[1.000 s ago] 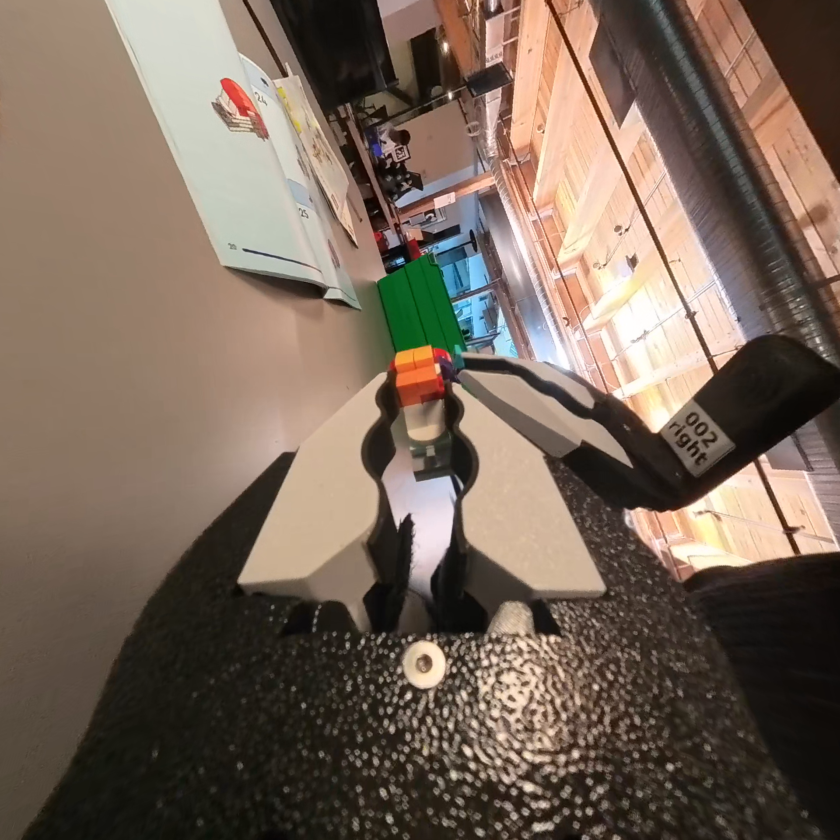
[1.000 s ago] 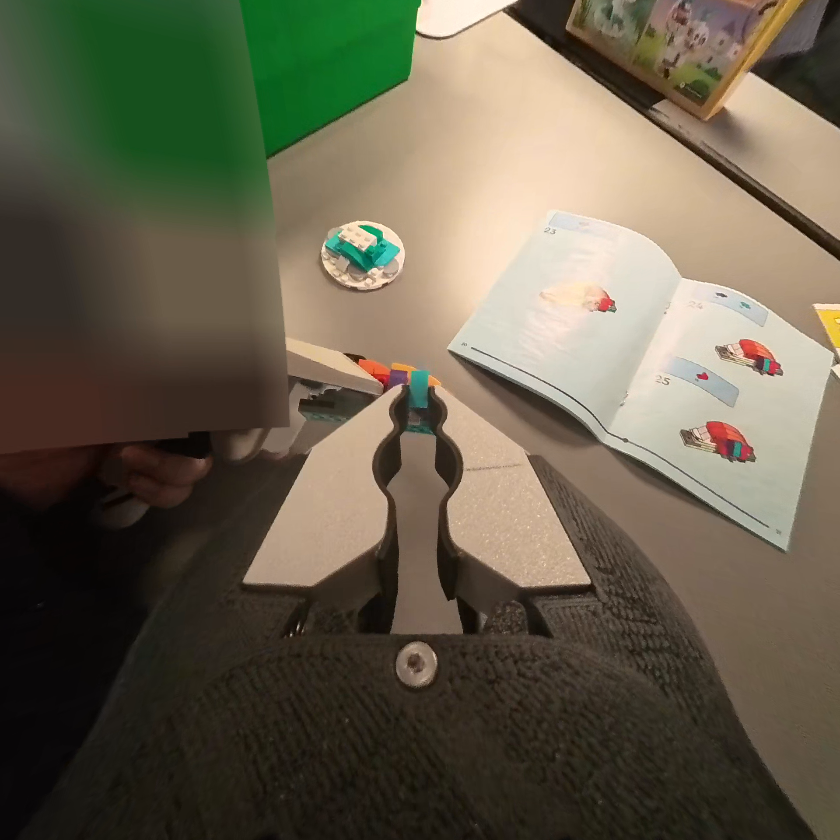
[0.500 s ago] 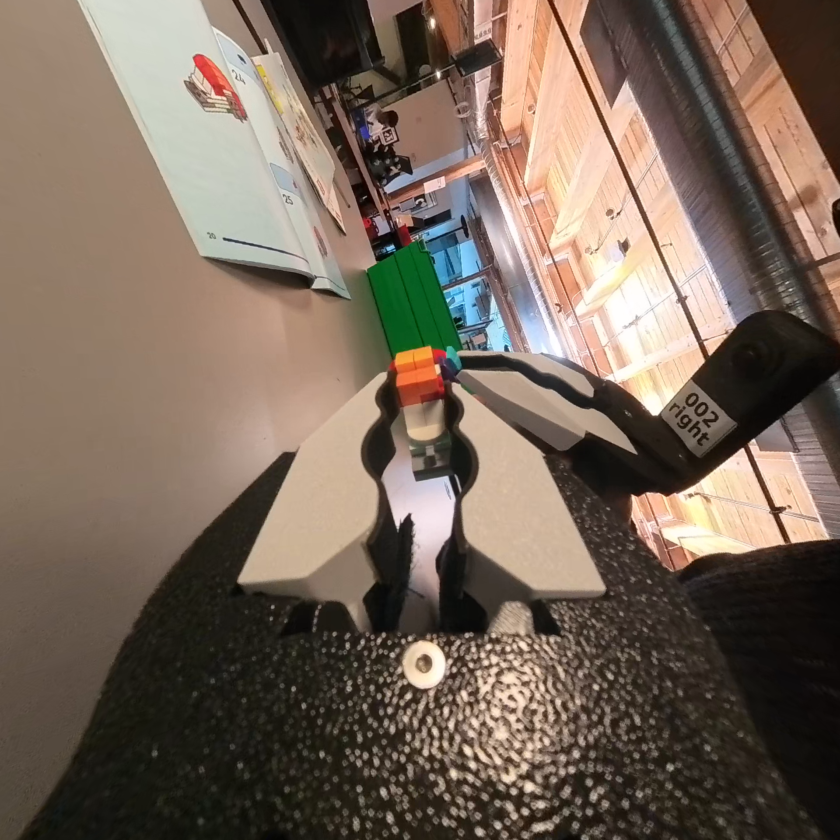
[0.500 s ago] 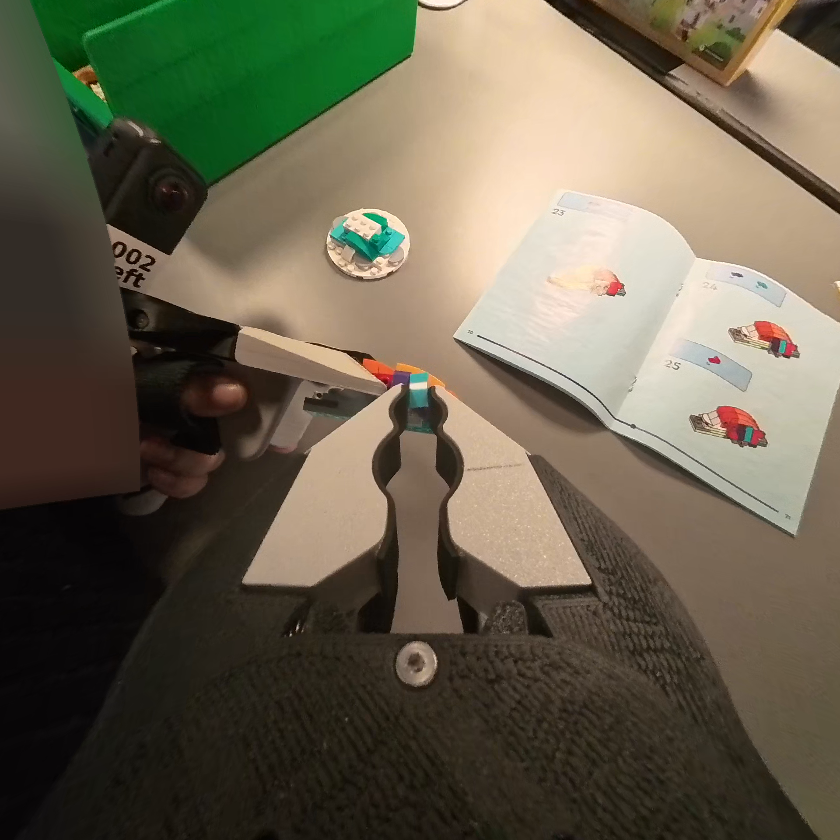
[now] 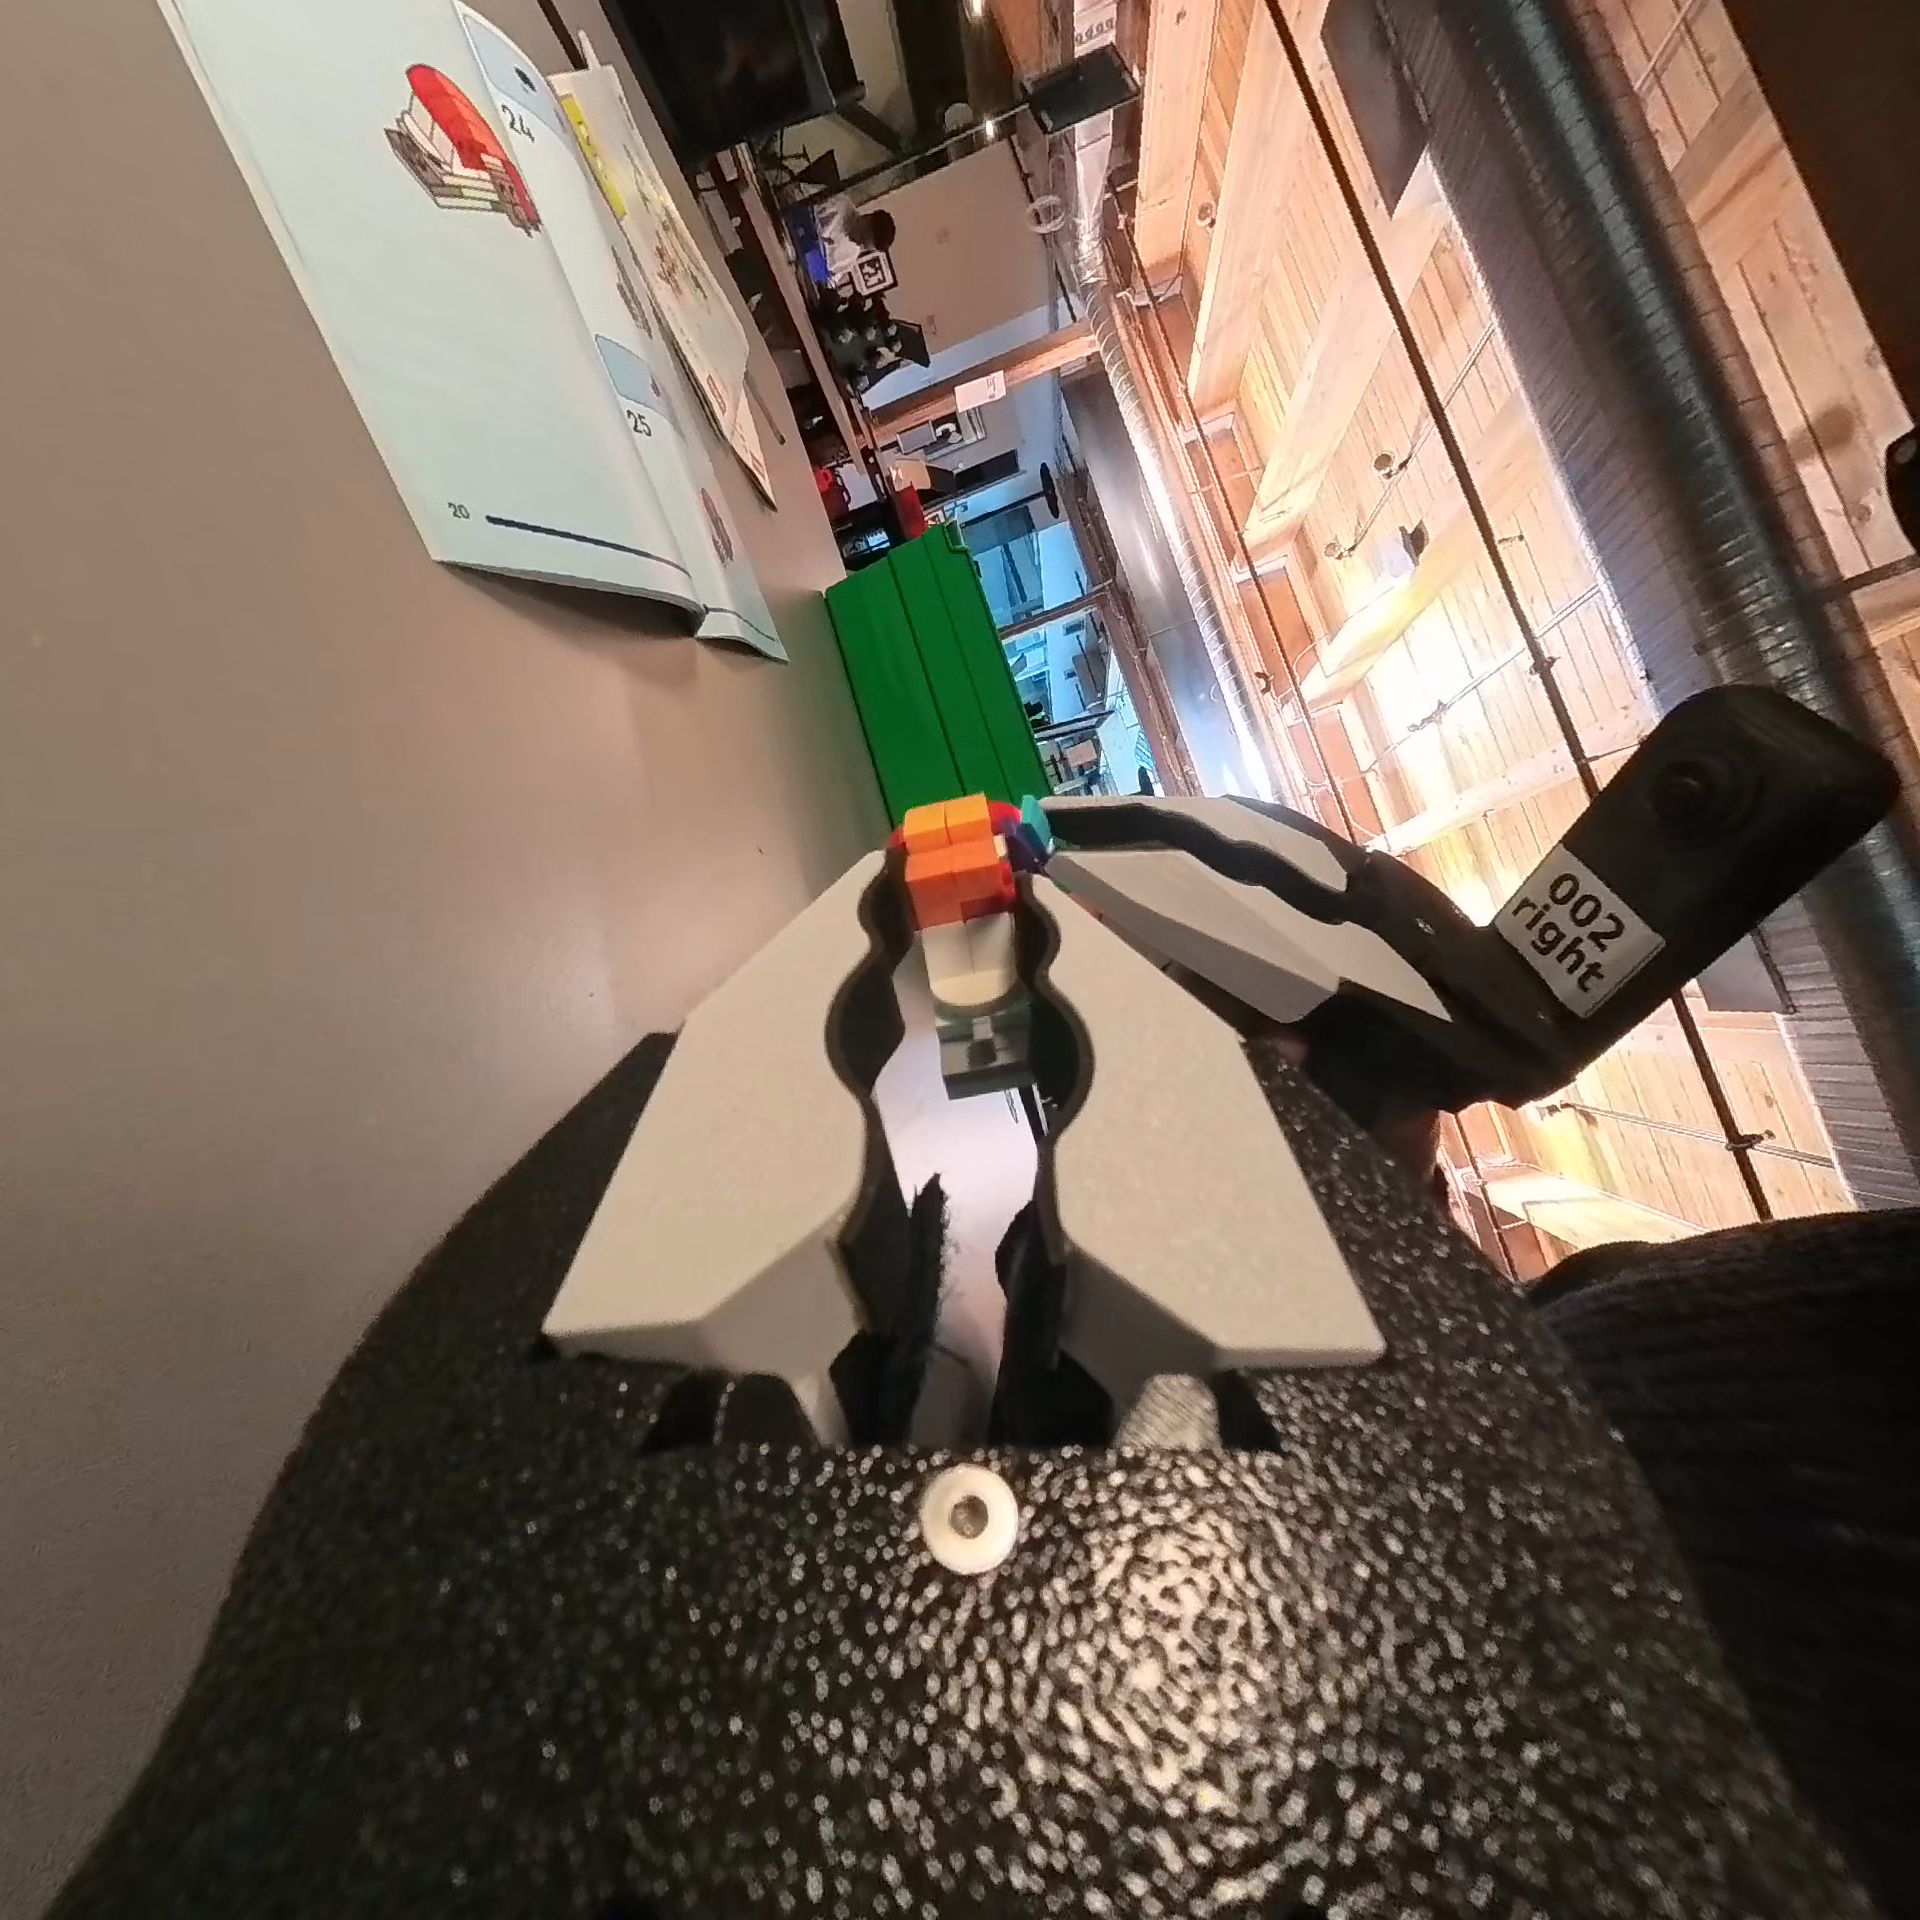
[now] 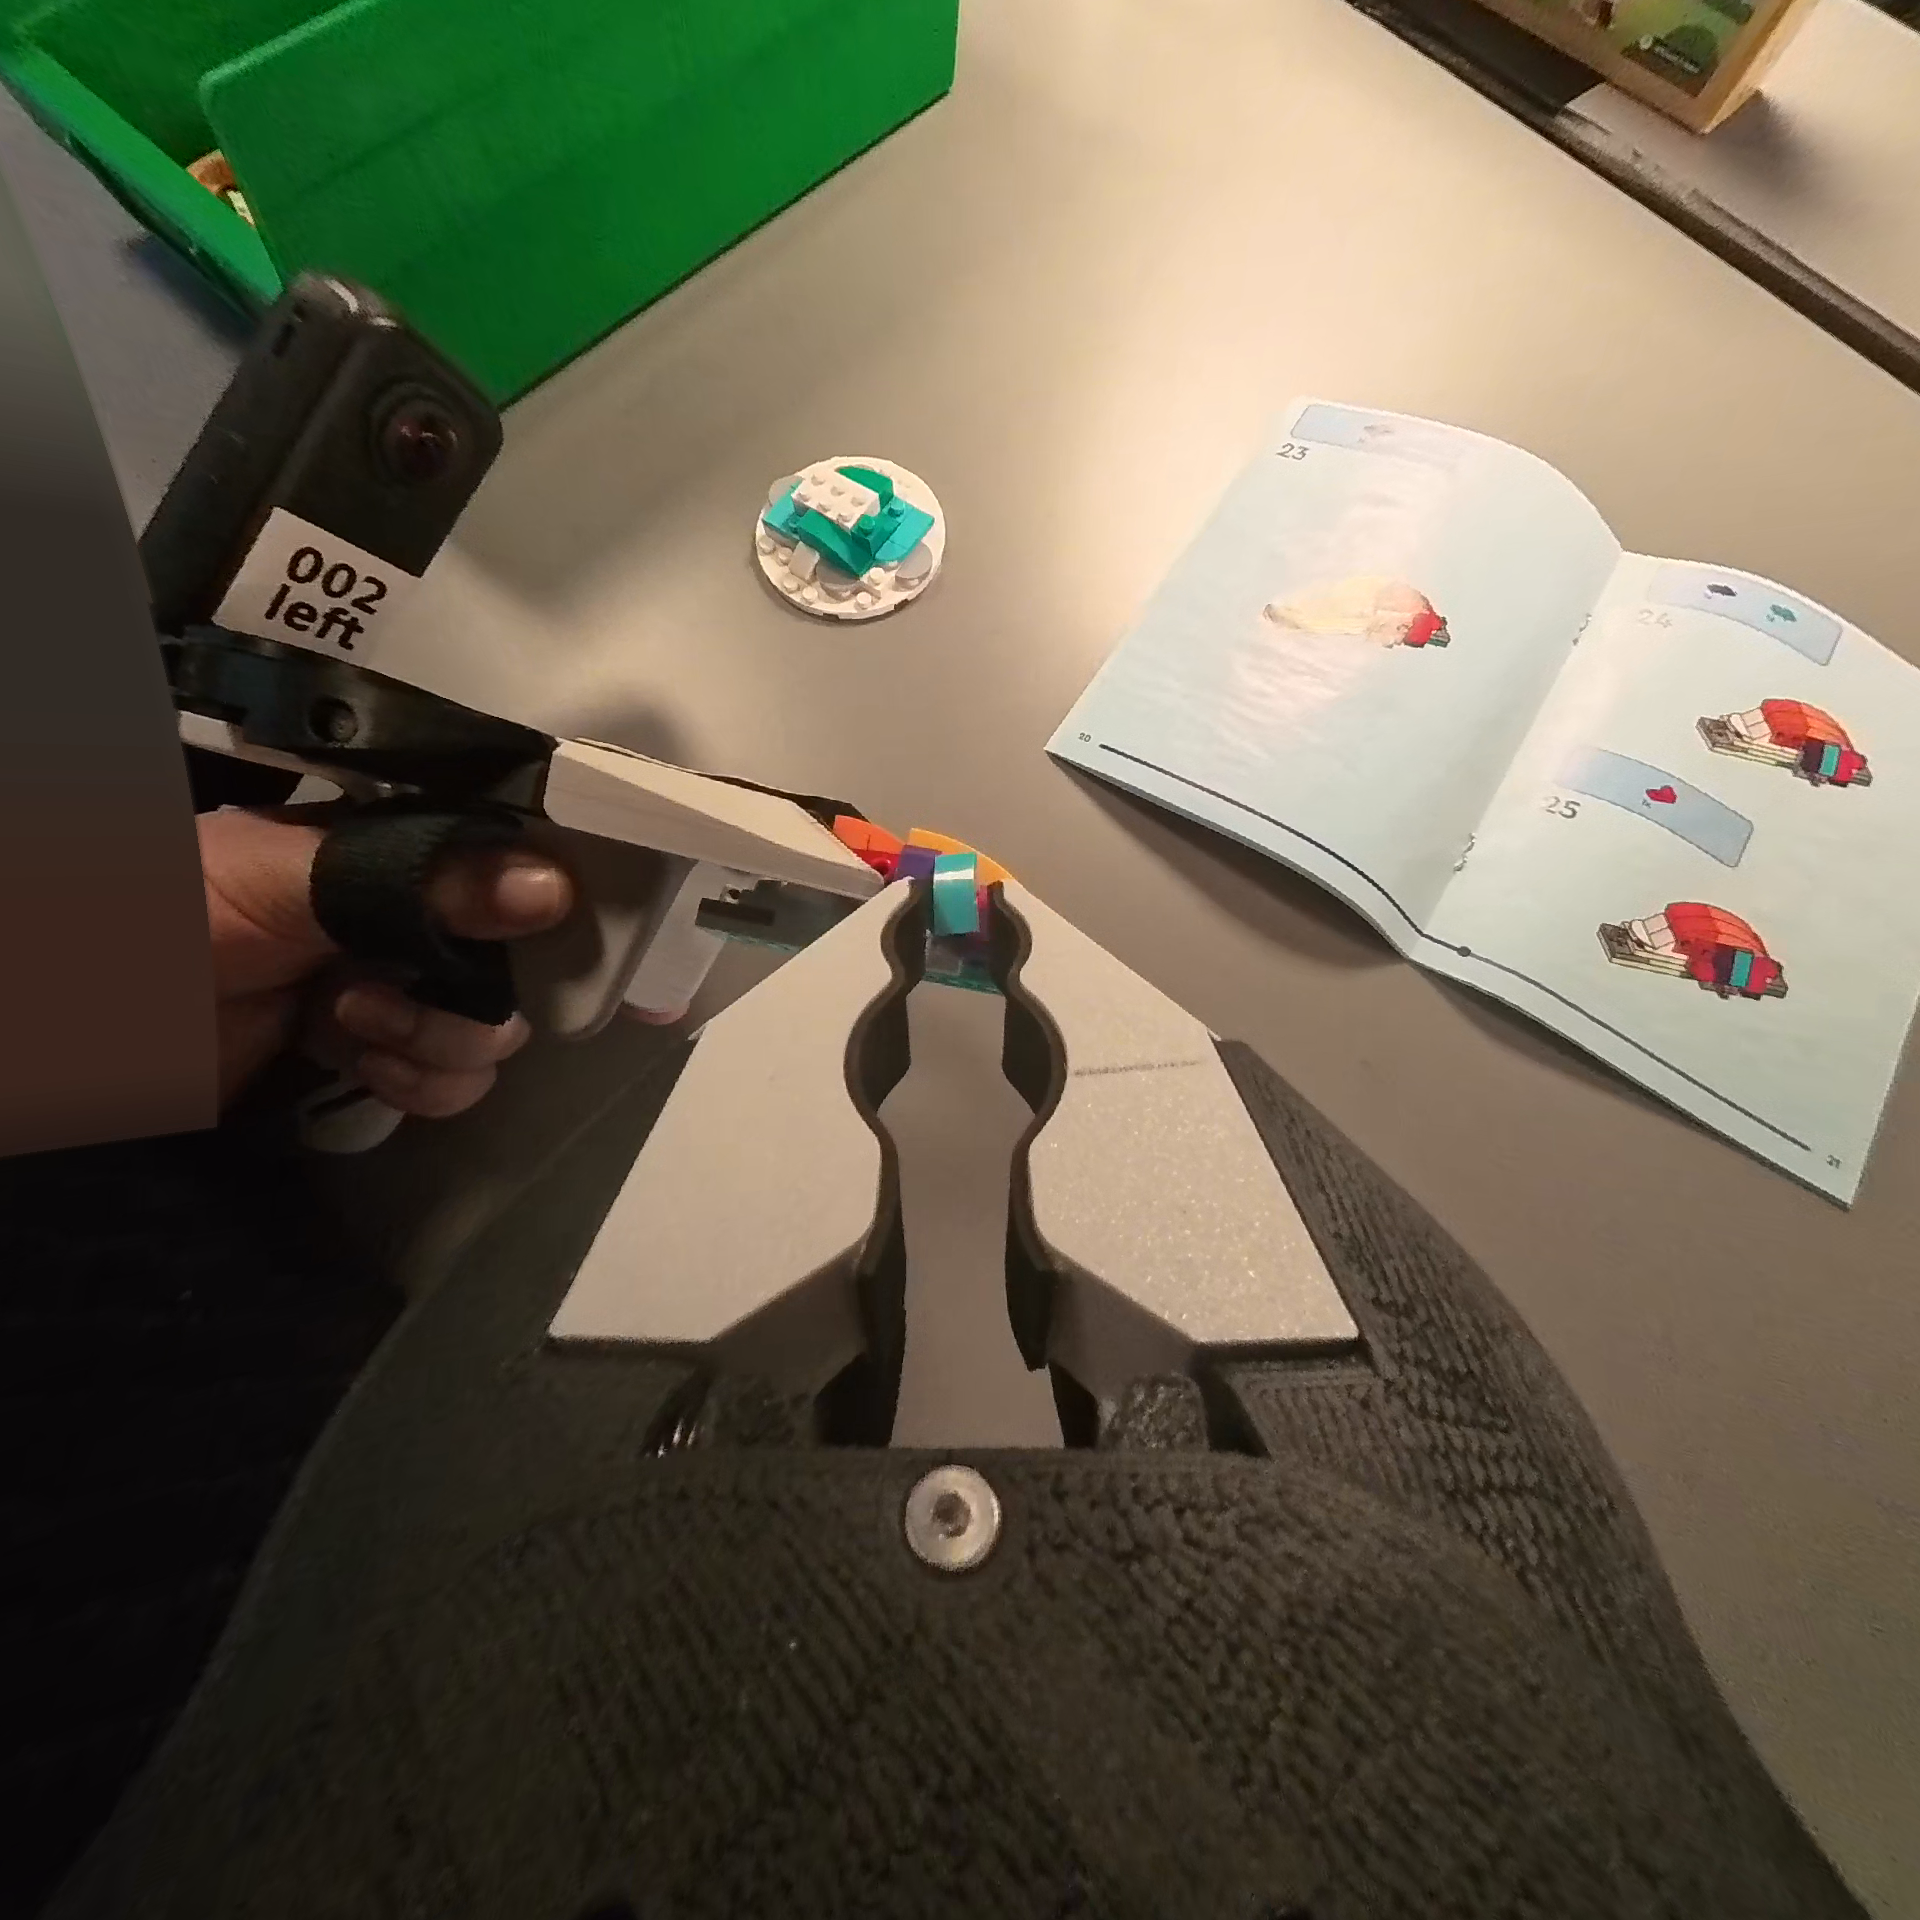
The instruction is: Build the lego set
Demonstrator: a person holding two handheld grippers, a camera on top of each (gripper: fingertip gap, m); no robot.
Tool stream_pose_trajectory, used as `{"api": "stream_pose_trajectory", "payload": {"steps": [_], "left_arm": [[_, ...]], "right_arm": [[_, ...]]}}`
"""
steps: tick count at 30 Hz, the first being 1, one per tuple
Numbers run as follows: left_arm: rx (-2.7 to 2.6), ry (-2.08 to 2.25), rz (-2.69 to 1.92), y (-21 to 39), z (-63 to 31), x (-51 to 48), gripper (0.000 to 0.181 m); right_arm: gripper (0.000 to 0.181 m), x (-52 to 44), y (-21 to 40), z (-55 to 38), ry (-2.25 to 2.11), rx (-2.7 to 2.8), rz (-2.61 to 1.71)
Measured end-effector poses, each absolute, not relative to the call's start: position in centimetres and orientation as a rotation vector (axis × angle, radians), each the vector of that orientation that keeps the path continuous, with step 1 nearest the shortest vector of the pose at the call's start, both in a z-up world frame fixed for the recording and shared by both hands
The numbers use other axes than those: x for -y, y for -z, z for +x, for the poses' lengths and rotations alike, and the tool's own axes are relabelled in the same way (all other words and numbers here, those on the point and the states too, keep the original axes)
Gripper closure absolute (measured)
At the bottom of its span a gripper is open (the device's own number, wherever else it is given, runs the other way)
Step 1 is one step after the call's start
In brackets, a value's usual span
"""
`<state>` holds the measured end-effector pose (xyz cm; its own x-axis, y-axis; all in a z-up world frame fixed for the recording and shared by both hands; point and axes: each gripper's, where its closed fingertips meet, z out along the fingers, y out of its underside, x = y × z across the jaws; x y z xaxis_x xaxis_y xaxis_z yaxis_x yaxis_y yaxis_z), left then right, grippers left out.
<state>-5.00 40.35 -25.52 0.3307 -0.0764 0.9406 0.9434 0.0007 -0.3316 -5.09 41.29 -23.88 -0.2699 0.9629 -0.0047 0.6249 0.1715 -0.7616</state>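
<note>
My left gripper (image 5: 956, 883) is shut on a small lego model (image 5: 951, 868) with orange, red, white and grey-green bricks, held above the grey table. My right gripper (image 6: 954, 891) is shut on a small teal piece (image 6: 954, 891) and holds it against the purple and orange end of that model (image 6: 914, 847). In the left wrist view the right gripper (image 5: 1049, 842) comes in from the right, its tips touching the model. In the right wrist view the left gripper (image 6: 873, 883) comes in from the left, held by a hand (image 6: 416, 935).
An open instruction booklet (image 6: 1507, 748) lies on the table at the right. A white round plate with a teal and white lego build (image 6: 850, 537) sits behind the grippers. A green bin (image 6: 582, 156) stands at the back left. A cardboard box (image 6: 1662, 52) is at the far right. My left and right fingertips are right by each other.
The right wrist view has shifted so the left gripper and hand show more fully. Both grippers stay shut, with the teal piece still against the model.
</note>
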Motion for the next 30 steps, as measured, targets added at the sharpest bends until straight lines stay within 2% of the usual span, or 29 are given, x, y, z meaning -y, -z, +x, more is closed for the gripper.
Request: {"api": "stream_pose_trajectory", "payload": {"steps": [14, 19, 22, 27, 30], "left_arm": [[0.908, 1.019, -1.297, 25.6, -5.1, -40.4, 0.164], [0.921, 1.026, -1.292, 25.7, -5.2, -40.4, 0.164], [0.927, 1.03, -1.296, 25.8, -5.2, -40.4, 0.164], [0.945, 1.033, -1.299, 26.0, -5.3, -40.5, 0.164], [0.948, 1.028, -1.309, 26.1, -5.2, -40.5, 0.164]], "right_arm": [[0.161, -41.8, 22.7, -4.5, -0.976, 1.941, -1.454], [0.139, -43.4, 22.6, -4.1, -0.806, 2.007, -0.978], [0.137, -44.2, 24.1, -4.3, -0.612, 1.985, -0.642], [0.118, -42.6, 26.0, -4.6, -0.465, 1.922, -0.224], [0.115, -41.5, 26.1, -4.8, -0.402, 1.857, -0.012]]}}
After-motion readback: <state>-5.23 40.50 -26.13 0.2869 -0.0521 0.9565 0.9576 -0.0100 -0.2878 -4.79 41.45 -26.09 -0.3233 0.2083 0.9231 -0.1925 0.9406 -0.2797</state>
